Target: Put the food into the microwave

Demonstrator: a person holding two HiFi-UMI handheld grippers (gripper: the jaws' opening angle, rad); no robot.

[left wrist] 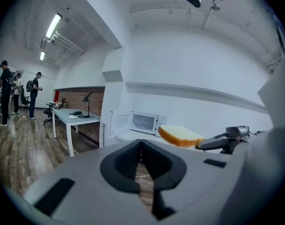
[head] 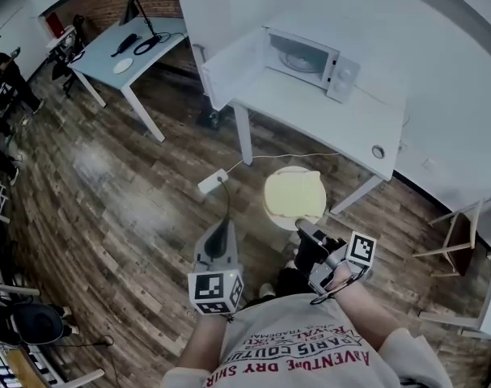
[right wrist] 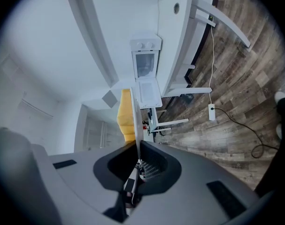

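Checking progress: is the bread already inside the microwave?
No, the bread lies on the plate that the right gripper holds, well short of the microwave.

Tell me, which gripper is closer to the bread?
Right. The right gripper pinches the rim of the plate under the bread. The left gripper is off to the bread's left, touching nothing.

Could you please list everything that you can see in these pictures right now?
microwave: one, white, door open, on the white table
bread slice: one, yellow, on the plate
plate: one, white, held above the floor
power strip: one, white, on the wooden floor
desk: one, pale, far left, bearing a lamp
people: three, beyond the desk
left gripper: grey, shut, empty
right gripper: black, shut on the plate's rim
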